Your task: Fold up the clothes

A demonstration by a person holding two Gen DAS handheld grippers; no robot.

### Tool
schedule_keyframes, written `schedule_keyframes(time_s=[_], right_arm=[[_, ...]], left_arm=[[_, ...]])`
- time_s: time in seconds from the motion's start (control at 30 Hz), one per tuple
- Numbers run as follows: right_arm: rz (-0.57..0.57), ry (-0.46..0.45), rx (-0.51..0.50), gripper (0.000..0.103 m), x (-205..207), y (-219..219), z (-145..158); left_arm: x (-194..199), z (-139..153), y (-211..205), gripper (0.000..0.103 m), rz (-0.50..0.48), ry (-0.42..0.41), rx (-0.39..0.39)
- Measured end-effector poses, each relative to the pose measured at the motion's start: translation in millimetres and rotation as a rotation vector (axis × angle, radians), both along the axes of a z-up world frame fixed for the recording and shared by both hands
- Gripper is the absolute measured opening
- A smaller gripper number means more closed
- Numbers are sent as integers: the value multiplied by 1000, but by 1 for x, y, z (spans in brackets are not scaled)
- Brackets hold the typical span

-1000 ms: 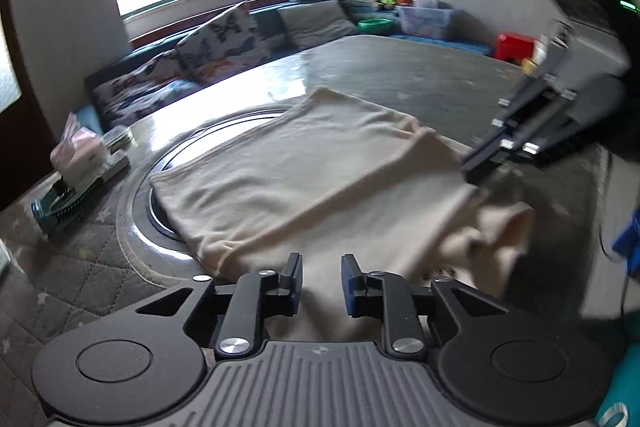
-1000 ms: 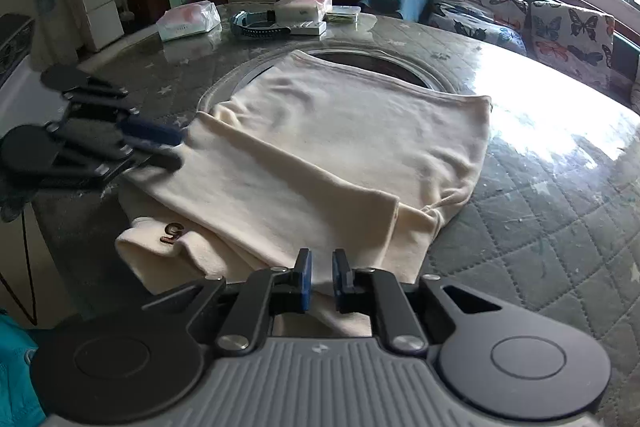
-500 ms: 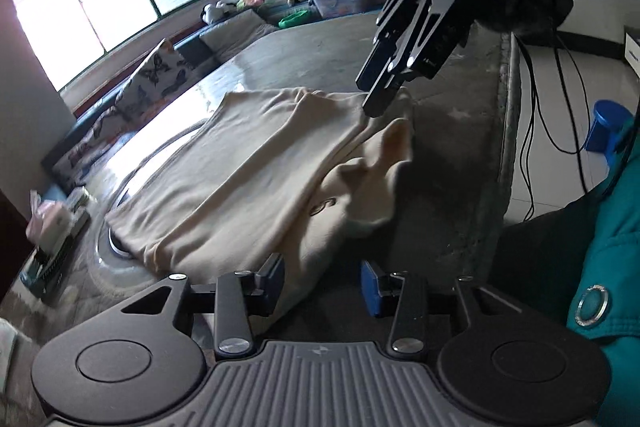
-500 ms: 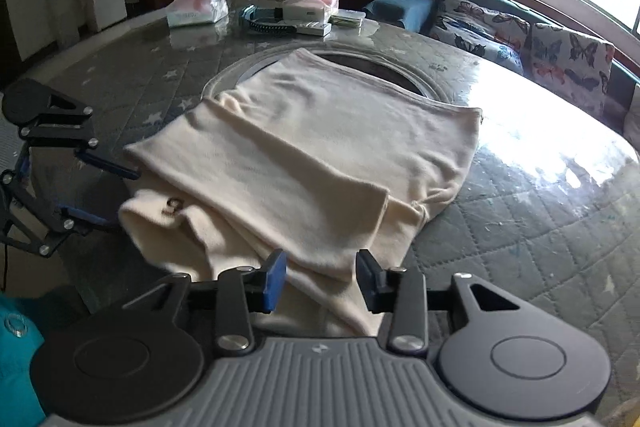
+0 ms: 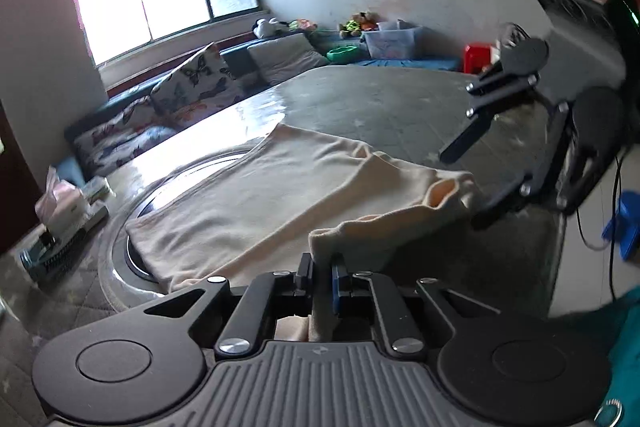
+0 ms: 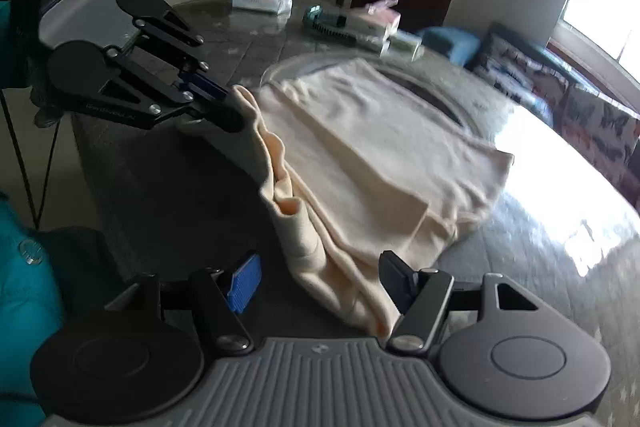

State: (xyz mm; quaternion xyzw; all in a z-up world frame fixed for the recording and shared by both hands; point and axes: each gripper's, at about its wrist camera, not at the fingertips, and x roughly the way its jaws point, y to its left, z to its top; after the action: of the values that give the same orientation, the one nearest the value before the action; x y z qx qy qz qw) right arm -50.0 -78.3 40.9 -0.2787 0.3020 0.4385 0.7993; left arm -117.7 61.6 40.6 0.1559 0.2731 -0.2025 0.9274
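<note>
The left gripper (image 5: 321,269) has its jaws just closed down on a lifted fold of the cream garment (image 5: 280,195), the cloth pinched between its pads and rising in a small ridge right ahead of them. In the right wrist view the same gripper (image 6: 236,107) shows at the garment's near corner, holding the edge up off the table.

The right gripper (image 6: 320,281) has just been opening and now stands wide; a bunched, hanging fold of the garment (image 6: 360,163) lies between its pads, touching neither the blue pad nor clearly the black one. From the left wrist view it (image 5: 460,183) hangs at the garment's rolled end, jaws spread apart.

The rest of the garment lies flat, partly folded, on a round table (image 6: 540,247) with a quilted cover, reaching over the edge of a glass turntable (image 5: 120,235). A tissue box (image 5: 60,203) sits farther out on the table, and a sofa with butterfly cushions (image 5: 192,83) stands beyond under a window.
</note>
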Motion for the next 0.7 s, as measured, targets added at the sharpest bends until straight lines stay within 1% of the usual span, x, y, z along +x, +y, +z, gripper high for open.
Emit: schedule_keyframes(time_s=[0.1,0.17,0.2,0.23,0.27,0.3,0.33,0.37,0.5,0.57,0.7], right_arm=[[-1,21,21,60,11,9,-6],[-10,50,30,46,21,14,-9],[-14,62,35,44,24,16,-11],[-18,77,45,37,27,16,-10],[-23,92,56,30,30,15,-9],[-27,107,67,27,33,15,-8],[-38,123,84,20,35,14,-7],[-50,138,101,17,38,12,-5],[-83,153,135,11,43,7,1],[-89,155,143,9,43,7,2],[-92,147,145,8,40,8,4]], left_arm=[[4,-3,0,10,5,13,2],[3,-5,0,12,5,21,5],[0,-6,-1,13,1,16,15],[-3,-6,-2,15,-2,12,25],[-7,-7,-3,21,-2,11,34],[-12,-8,-3,22,-4,6,42],[-16,-9,-3,23,-7,1,51],[-20,-11,-4,25,-10,2,60],[-33,-19,-4,26,-22,11,96],[-35,-23,-5,26,-18,0,132],[-39,-28,-6,20,-25,-36,181]])
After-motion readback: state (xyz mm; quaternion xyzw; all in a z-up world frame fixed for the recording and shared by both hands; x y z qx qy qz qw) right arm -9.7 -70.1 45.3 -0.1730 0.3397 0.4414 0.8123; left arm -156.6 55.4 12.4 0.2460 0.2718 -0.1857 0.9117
